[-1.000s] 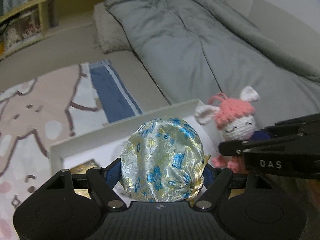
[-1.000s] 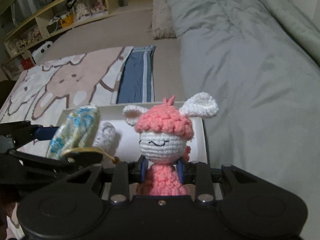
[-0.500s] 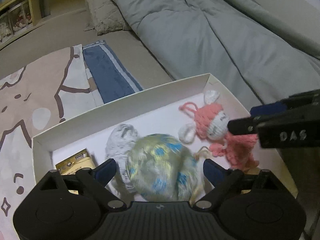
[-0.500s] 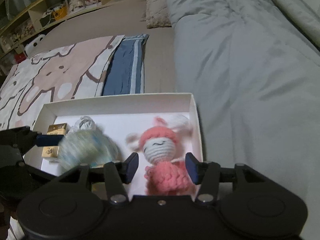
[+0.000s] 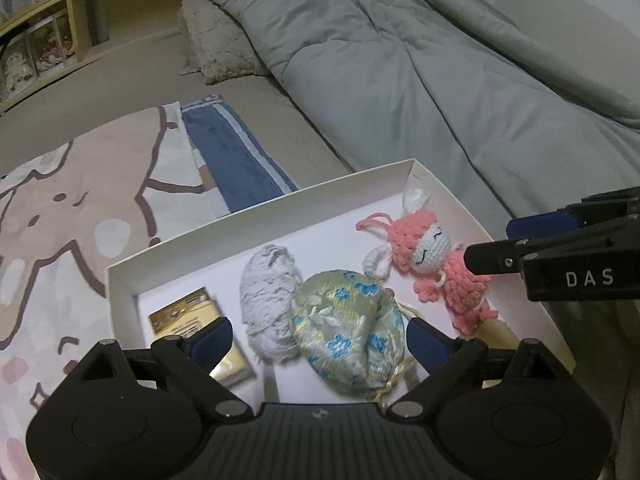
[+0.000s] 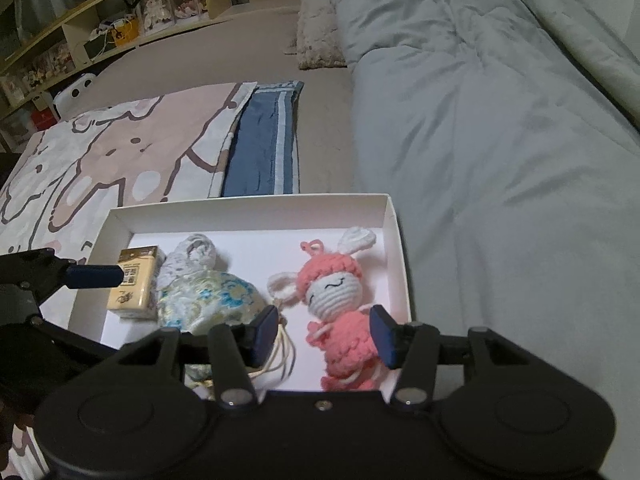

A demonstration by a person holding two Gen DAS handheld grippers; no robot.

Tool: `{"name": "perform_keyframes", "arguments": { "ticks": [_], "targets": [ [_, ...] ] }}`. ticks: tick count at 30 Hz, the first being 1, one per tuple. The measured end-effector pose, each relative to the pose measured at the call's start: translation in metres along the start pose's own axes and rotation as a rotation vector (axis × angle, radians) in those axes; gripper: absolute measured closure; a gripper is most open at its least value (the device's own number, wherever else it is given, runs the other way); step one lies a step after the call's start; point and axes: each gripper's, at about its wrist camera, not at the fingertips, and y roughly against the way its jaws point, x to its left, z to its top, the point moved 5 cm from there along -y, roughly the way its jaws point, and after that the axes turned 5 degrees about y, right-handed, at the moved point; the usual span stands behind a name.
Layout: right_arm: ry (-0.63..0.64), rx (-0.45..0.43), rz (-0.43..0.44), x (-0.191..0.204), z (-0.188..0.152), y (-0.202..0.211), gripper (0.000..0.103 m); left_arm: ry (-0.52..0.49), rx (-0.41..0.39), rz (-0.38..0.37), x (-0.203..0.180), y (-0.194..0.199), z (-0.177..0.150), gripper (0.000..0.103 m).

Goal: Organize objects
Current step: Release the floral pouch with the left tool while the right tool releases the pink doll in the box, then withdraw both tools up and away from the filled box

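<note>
Both grippers hang spread and empty over the white box (image 6: pixel 394 224), the brocade pouch (image 5: pixel 348 330) lying between the left gripper (image 5: pixel 316 338) fingers and the pink crochet doll (image 6: pixel 340 304) between those of the right gripper (image 6: pixel 324 334).

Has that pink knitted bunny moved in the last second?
Yes. The pink bunny went from upright in the right gripper down onto the white box floor.

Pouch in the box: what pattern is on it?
Pale gold-green brocade pouch with blue flowers; clearest in the left wrist view.
</note>
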Motion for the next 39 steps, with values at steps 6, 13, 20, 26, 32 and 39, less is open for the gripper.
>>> {"name": "perform_keyframes", "arguments": {
  "ticks": [6, 13, 20, 26, 32, 39],
  "targets": [
    [-0.025, -0.044, 0.008, 0.013, -0.004, 0.024, 0.052, 0.024, -0.034, 0.022, 0.015, 0.029, -0.004, 0.009],
    [-0.051, -0.104, 0.004, 0.032, -0.005, 0.062, 0.049, 0.063, -0.087, 0.048, 0.036, 0.073, -0.009, 0.008],
    [-0.079, -0.147, -0.030, 0.057, -0.017, 0.093, 0.025, 0.089, -0.139, 0.068, 0.055, 0.117, -0.020, 0.000],
    [-0.095, -0.188, -0.062, 0.078, -0.029, 0.115, 0.013, 0.109, -0.180, 0.095, 0.070, 0.149, -0.032, 0.000],
    [-0.083, -0.213, -0.085, 0.100, -0.044, 0.131, 0.006, 0.105, -0.221, 0.144, 0.080, 0.177, -0.045, 0.000],
    [-0.068, -0.234, -0.149, 0.122, -0.064, 0.143, 0.003, 0.125, -0.244, 0.144, 0.091, 0.197, -0.065, 0.000]
  ]
}}
